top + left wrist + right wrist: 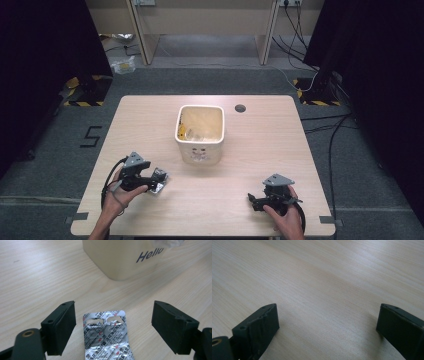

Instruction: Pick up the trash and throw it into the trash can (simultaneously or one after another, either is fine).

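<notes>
My left gripper, jaws spread wide, straddles the foil blister pack; the cream bin stands beyond. My right gripper hangs released over bare table.

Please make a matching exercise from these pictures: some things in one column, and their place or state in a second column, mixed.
Things:
1. pill pack
2. bin
3. left gripper
4. right gripper

Places or states:
A. stands at the middle of the table, some rubbish inside
B. open over bare wood at the near right
C. lies flat on the table, silver
D. open, one of the fingers on each side of the pack

Pairs: 1-C, 2-A, 3-D, 4-B
</notes>
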`<state>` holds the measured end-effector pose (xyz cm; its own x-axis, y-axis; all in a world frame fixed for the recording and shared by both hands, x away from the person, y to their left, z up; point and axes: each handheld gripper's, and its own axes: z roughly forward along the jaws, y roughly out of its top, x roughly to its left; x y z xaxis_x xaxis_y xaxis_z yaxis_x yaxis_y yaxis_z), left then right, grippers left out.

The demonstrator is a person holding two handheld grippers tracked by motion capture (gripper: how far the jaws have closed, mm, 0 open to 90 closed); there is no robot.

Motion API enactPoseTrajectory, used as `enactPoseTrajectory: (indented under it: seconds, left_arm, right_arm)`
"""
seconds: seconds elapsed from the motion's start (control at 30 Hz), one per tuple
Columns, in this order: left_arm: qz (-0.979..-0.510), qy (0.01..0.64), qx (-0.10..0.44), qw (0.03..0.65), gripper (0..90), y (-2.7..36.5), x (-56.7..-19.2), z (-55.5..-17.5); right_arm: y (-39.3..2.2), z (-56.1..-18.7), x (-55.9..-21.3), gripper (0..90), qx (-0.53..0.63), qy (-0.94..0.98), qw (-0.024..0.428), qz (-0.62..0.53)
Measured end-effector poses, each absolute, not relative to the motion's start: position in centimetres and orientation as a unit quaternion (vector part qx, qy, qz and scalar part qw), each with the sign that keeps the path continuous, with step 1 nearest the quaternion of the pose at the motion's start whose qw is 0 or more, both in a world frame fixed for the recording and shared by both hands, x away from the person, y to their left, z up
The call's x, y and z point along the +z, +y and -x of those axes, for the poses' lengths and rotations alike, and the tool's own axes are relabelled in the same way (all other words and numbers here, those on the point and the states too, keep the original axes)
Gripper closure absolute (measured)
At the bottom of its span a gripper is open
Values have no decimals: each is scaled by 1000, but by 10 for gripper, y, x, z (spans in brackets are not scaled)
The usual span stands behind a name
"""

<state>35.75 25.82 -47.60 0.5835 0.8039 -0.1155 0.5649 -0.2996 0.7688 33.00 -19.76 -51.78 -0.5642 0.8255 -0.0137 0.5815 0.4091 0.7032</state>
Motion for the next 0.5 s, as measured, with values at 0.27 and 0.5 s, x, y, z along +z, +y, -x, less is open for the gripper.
enactPoseTrajectory:
  seconds: [0.27, 0.5]
  left_arm:
    - [-795, 441, 140, 393, 186, 260, -490, -354]
    - [-803, 451, 142, 363, 177, 257, -502, -354]
  right_arm:
    - [-197, -329, -518, 45, 332, 819, 183, -430]
    - [-197, -329, -518, 45, 332, 819, 183, -430]
